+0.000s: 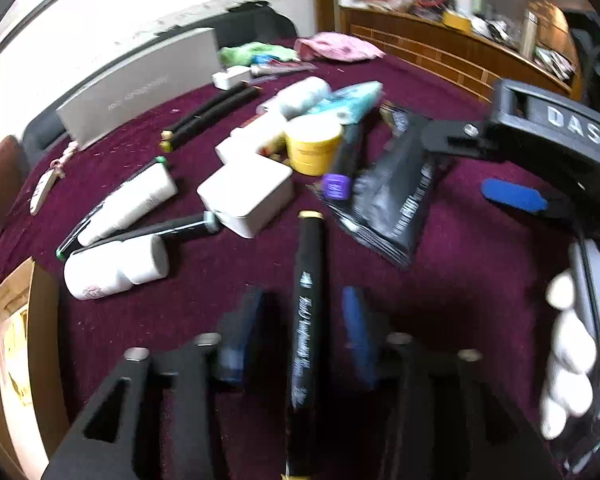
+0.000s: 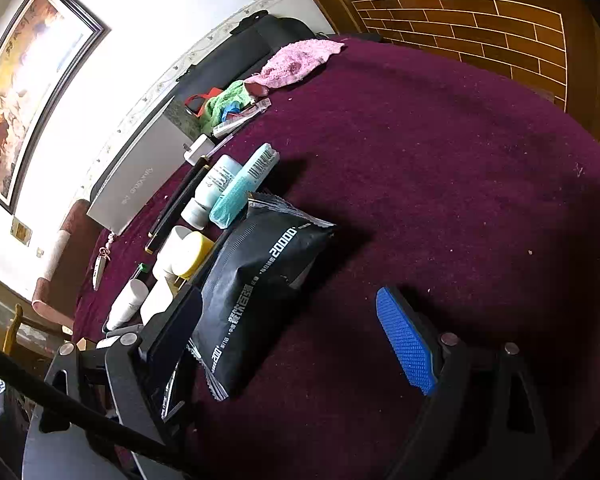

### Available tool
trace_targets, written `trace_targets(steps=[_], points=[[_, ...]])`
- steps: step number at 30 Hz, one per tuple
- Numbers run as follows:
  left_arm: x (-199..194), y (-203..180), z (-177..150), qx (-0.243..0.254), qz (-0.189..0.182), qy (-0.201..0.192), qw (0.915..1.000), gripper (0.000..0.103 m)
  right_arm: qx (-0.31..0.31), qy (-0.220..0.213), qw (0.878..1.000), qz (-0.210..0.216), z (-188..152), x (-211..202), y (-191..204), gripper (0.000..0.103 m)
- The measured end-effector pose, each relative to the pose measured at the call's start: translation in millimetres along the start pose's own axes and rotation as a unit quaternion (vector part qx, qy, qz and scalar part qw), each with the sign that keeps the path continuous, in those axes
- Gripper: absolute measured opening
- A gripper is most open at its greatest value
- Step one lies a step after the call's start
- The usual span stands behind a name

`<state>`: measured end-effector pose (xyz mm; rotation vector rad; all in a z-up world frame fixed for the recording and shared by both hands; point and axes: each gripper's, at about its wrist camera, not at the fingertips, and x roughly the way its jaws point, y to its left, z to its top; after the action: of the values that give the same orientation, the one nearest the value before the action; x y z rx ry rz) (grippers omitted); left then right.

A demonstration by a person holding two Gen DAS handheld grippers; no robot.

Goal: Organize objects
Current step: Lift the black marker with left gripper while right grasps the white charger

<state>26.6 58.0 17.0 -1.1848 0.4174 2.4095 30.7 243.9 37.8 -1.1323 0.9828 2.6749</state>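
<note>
Between the left tool's [image 1: 306, 332] pads, black gold-capped marker [image 1: 306, 280].

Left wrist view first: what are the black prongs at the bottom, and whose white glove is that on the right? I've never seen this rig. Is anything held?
There is no robot. A person carries a handheld gripper in each hand, each with a fisheye camera looking along its jaws. In the left wrist view the prongs are the left gripper, jaws open on either side of a black marker. Gaps show on both sides, so it is not gripped. The white shape is the person's gloved hand holding the right gripper. The right wrist view shows its jaws wide open around a black pouch. Also on the maroon cloth are a yellow jar, a white bottle and a white box.
</note>
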Motion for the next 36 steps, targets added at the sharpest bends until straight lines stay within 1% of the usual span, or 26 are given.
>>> trace_targets(steps=[1,2,3,4,5,7,9,10,11,12,13,14,15,17,19,23,25,30,32,33,35,36], points=[[3,5,-1,-0.014,0.008,-0.005,0.9999,0.069,-0.003,-0.001,1.000,-0.003,0,1,1,0.089],[6,12,-1,-0.032,0.007,-0.001,0.9995,0.075,-0.006,-0.001,1.000,-0.006,0,1,2,0.089],[9,19,0,-0.054,-0.011,0.005,0.9985,0.076,-0.011,-0.002,1.000,-0.011,-1,2,4,0.089],[9,21,1,-0.055,-0.016,0.004,0.9984,0.078,-0.013,-0.002,1.000,-0.013,-1,3,5,0.089],[9,16,0,-0.041,-0.008,0.006,0.9991,0.080,-0.015,-0.003,1.000,-0.015,-1,3,5,0.089],[8,14,0,-0.039,-0.004,0.006,0.9992,0.079,-0.016,-0.005,1.000,-0.019,-1,4,5,0.089],[7,15,-1,-0.040,-0.014,0.004,0.9991,0.074,-0.018,-0.009,1.000,-0.024,-1,5,6,0.089],[5,14,-2,-0.038,-0.021,-0.002,0.9990,0.060,-0.019,-0.011,0.999,-0.027,-1,5,6,0.089],[1,14,-4,-0.034,-0.036,-0.011,0.9987,0.039,-0.020,-0.013,0.999,-0.031,-1,6,6,0.089],[-1,14,-4,-0.034,-0.051,-0.015,0.9980,0.028,-0.023,-0.016,0.999,-0.037,-1,7,7,0.089],[-1,19,-4,-0.044,-0.087,-0.015,0.9951,0.011,-0.026,-0.018,0.999,-0.042,-1,7,8,0.089],[0,24,-4,-0.059,-0.111,-0.012,0.9919,0.011,-0.030,-0.020,0.998,-0.047,-1,8,10,0.089],[-3,31,-7,-0.077,-0.121,-0.015,0.9895,0.011,-0.033,-0.021,0.998,-0.050,-1,9,11,0.089],[-14,39,-13,-0.091,-0.128,-0.029,0.9871,0.011,-0.037,-0.025,0.997,-0.056,-1,10,12,0.089],[-33,49,-20,-0.103,-0.140,-0.051,0.9835,0.011,-0.038,-0.027,0.997,-0.059,-1,11,12,0.089],[-80,67,-35,-0.100,-0.144,-0.107,0.9787,0.012,-0.039,-0.031,0.997,-0.061,-2,11,12,0.090],[-95,75,-39,-0.102,-0.151,-0.124,0.9754,0.012,-0.045,-0.029,0.997,-0.064,-2,13,15,0.092],[-125,93,-53,-0.109,-0.160,-0.156,0.9685,0.012,-0.056,-0.025,0.995,-0.077,-3,15,19,0.094],[-131,100,-59,-0.121,-0.161,-0.165,0.9655,0.012,-0.067,-0.016,0.995,-0.074,-3,18,21,0.100],[-133,104,-61,-0.127,-0.158,-0.169,0.9645,0.012,-0.082,-0.001,0.994,-0.074,-1,21,24,0.103],[-143,114,-69,-0.145,-0.157,-0.184,0.9593,0.012,-0.099,0.029,0.991,-0.084,2,22,29,0.103],[-147,121,-76,-0.153,-0.151,-0.191,0.9577,0.012,-0.097,0.040,0.991,-0.079,2,19,29,0.097]])
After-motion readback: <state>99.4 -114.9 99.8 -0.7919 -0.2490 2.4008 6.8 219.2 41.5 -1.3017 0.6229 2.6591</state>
